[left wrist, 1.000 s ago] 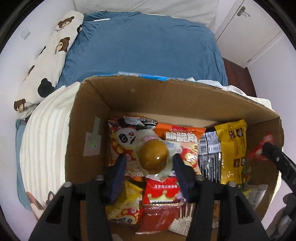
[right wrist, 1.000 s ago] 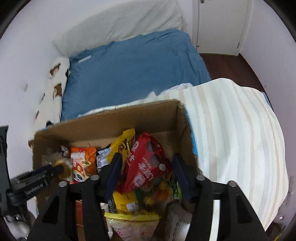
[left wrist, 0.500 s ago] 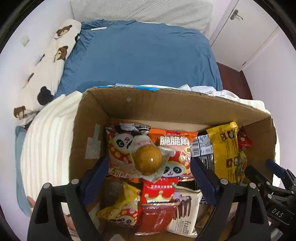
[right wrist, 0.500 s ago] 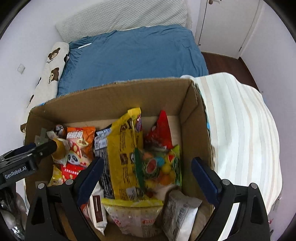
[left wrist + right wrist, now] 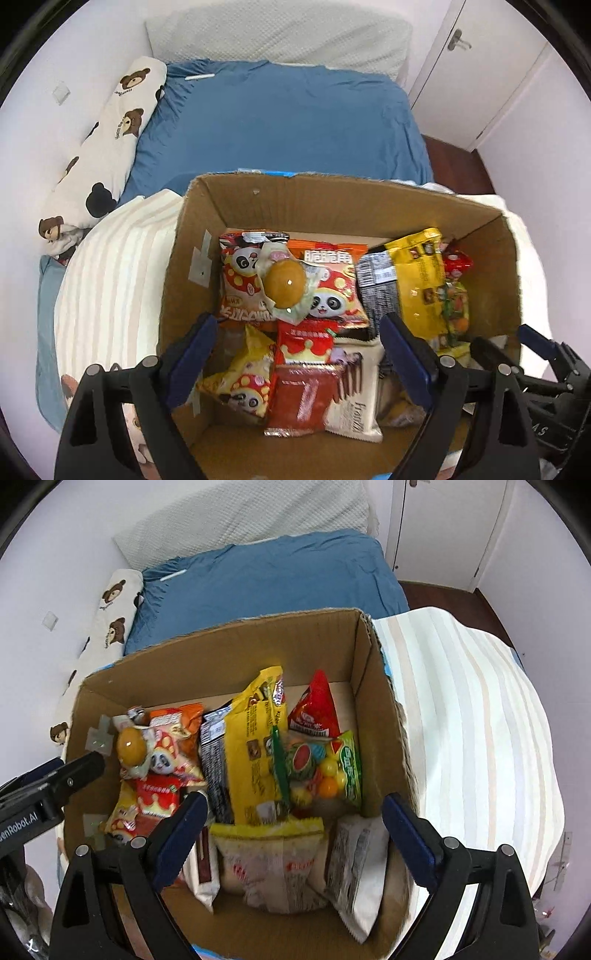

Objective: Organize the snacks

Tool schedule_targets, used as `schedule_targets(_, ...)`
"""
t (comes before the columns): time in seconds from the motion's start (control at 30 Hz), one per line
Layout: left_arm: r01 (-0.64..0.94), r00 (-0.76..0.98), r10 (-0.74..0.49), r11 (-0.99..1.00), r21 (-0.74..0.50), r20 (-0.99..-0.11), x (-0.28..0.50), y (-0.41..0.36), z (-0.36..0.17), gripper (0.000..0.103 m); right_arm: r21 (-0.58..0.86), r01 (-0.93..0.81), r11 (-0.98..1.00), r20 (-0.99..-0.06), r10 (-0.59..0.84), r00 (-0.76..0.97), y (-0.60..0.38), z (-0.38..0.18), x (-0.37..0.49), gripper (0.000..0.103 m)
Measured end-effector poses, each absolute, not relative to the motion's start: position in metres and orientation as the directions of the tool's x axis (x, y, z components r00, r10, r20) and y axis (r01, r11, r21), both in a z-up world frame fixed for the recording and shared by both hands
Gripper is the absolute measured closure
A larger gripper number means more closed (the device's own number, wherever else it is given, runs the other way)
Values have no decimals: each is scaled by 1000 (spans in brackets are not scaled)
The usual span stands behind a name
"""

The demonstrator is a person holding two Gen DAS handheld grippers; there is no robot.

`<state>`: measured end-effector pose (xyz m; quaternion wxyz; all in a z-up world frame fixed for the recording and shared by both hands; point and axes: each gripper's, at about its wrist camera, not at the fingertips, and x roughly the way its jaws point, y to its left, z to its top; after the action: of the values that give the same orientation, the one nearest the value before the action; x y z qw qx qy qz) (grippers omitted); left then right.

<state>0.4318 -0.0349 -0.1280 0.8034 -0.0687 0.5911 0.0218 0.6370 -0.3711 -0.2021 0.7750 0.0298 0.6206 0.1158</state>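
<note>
An open cardboard box [image 5: 332, 181] [image 5: 221, 627] holds several snack packets. A clear packet with a round brown bun [image 5: 284, 282] [image 5: 131, 746] lies on top of the panda-print packets [image 5: 240, 273]. A yellow bag [image 5: 255, 746] stands mid-box, with a red bag [image 5: 314, 709] and a green fruit-candy bag [image 5: 325, 764] to its right. My left gripper [image 5: 299, 328] hangs open above the box's left half with nothing between its fingers. Over the right half, my right gripper [image 5: 295, 805] is also open and holds nothing. Each gripper shows at the edge of the other's view.
The box rests on a cream striped blanket [image 5: 472, 716] on a bed with a blue sheet [image 5: 280, 122]. A bear-print pillow [image 5: 107, 144] lies along the left wall. A white door [image 5: 476, 62] and dark wood floor [image 5: 443, 594] are at the far right.
Both grippers went from shut to open: the left let go of the bun packet, the right let go of the red bag. Both have pulled back, so more of the box shows.
</note>
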Motion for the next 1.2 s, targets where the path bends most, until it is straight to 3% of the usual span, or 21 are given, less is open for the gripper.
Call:
schedule_targets(0.73,-105,578,30,994,-38,-816,252,-51,-5,13,223,-223,949,-820,306,483,-407,-37,475,5)
schedule_targets(1.2,-119,632,35,992,-52,-774,152,-59,44,13,219,-268,938,-767,335,547,-429,18,359,5)
